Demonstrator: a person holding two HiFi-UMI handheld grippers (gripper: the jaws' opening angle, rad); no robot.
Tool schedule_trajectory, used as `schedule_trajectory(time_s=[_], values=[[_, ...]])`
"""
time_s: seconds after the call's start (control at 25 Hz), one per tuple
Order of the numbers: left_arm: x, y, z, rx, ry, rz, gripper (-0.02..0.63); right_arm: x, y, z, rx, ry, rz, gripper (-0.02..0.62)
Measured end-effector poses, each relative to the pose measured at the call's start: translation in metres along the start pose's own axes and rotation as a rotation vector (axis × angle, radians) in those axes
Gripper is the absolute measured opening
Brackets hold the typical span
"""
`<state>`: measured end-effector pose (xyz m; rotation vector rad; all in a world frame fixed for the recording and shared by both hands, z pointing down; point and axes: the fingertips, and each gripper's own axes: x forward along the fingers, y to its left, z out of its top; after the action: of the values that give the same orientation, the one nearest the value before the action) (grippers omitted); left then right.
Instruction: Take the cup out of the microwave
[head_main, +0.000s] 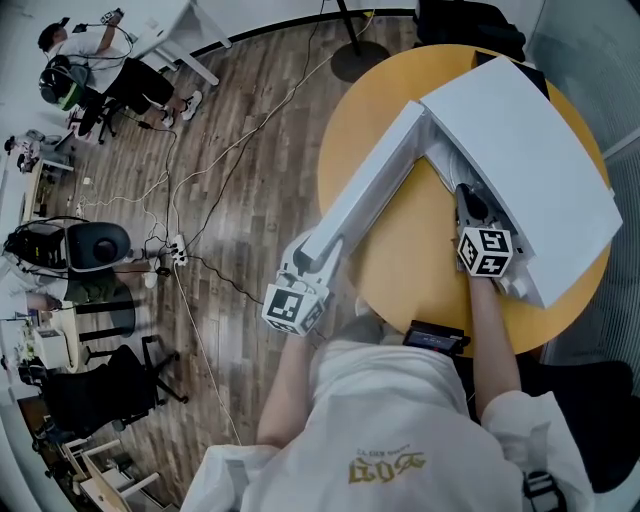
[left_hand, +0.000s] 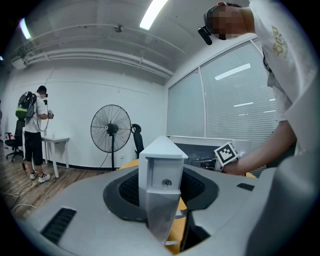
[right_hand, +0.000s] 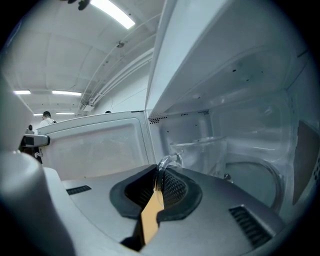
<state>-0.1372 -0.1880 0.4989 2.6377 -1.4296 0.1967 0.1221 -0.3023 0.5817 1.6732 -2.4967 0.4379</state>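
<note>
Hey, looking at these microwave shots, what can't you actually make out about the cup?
- Right gripper view: the base of the cup is hidden behind the body of the right gripper, so I cannot tell whether it is resting or lifted.
- Right gripper view: the clear glass blends into the white interior, so I cannot tell whether it holds liquid.
- Head view: the top of the microwave hides the cup entirely.

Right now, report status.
Left tool clamped on open door. Right tool shut on cup by its handle, inside microwave. No obstacle seen.
</note>
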Motion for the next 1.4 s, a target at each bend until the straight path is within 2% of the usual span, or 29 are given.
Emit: schedule_trajectory(time_s=[0.2, 0.96, 1.4], values=[[-0.001, -0.001, -0.002, 0.002, -0.004, 0.0, 0.179, -0.008, 0.008, 0.003, -0.001, -0.025, 0.018, 0.018], [0.001, 0.001, -0.001, 0.002, -0.019, 0.0, 0.179, -0.022, 0.053, 0.008, -0.013, -0.039, 0.174, 0.018], [-0.003, 0.003, 0.001, 0.001, -0.025, 0.002, 0.179, -0.032, 0.088, 0.006, -0.026, -0.018, 0.309, 0.018]])
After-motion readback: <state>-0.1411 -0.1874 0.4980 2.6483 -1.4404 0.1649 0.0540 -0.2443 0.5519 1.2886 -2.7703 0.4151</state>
